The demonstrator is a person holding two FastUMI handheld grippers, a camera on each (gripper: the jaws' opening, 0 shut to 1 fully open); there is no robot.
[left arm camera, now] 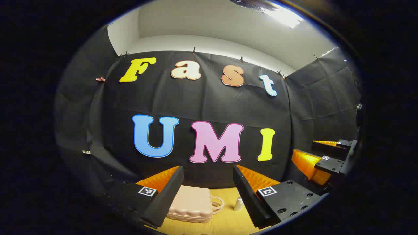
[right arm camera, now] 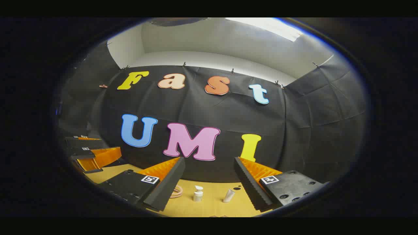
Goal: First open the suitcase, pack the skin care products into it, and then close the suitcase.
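On the wooden table (left arm camera: 228, 225) we see the closed pink suitcase (left arm camera: 191, 204) between our left gripper's (left arm camera: 209, 182) wide fingers; our right gripper (right arm camera: 209, 178), equally wide, frames a pump bottle (right arm camera: 198, 193) and small tube (right arm camera: 229, 195).

Black cloth (left arm camera: 202, 104) hung clipped along its top edge across the back and both sides of the booth. Above it rose a pale wall (left arm camera: 209, 42) and ceiling, with a bright light (left arm camera: 281, 14) overhead. The desk (right arm camera: 209, 202) below was yellowish wood.

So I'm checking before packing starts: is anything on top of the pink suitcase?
Nothing sits on the closed suitcase where its top shows. Its left end is covered by the left gripper's finger, so that part cannot be checked.
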